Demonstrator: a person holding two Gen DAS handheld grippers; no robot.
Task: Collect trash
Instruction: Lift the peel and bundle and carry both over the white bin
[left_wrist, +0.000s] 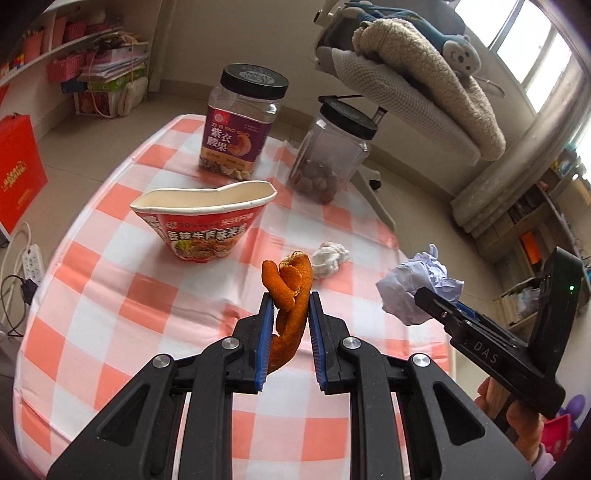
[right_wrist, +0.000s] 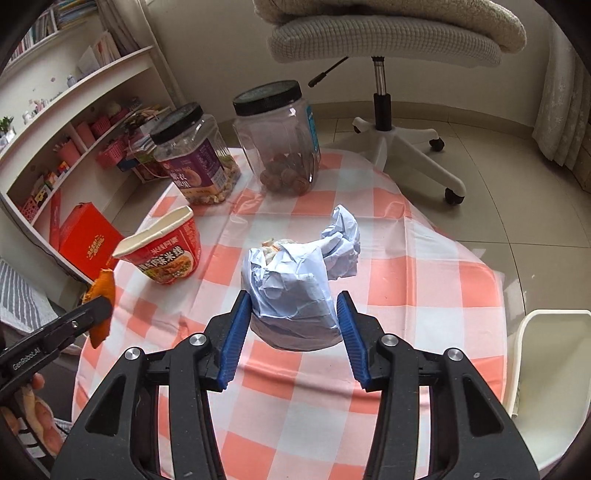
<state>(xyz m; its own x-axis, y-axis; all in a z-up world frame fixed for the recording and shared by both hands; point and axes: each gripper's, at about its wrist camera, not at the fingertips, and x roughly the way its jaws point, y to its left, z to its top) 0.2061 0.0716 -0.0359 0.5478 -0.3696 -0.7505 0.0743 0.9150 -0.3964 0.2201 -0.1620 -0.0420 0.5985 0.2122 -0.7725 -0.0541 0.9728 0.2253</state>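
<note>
**Peel and Paper Lifted From Checked Table**

Over a low table draped in an orange-and-white checked plastic cloth (left_wrist: 122, 258), two hand-held grippers each carry a piece of rubbish. Behind it stands a white swivel chair (right_wrist: 384, 48) piled with a cream fleece blanket. At the table's near right edge sits a white plastic bin (right_wrist: 550, 387). Two clear plastic jars with black lids stand at the far end: a purple-labelled nut jar (left_wrist: 240, 125) and a plainer jar (left_wrist: 332, 151) holding brown round nuts at its bottom. A crushed red paper noodle bowl (left_wrist: 201, 225) rests upright mid-table.

The right gripper (right_wrist: 293, 308), its jaws drawn in from wide, clamps a crumpled ball of pale blue paper (right_wrist: 295, 295) between blue pads, held clear above the cloth. The left gripper (left_wrist: 291, 306), jaws narrow, pinches a curled strip of orange peel (left_wrist: 290, 291), also raised off the table. A small wad of white tissue (left_wrist: 328, 258) lies on the cloth just beyond the peel.
</note>
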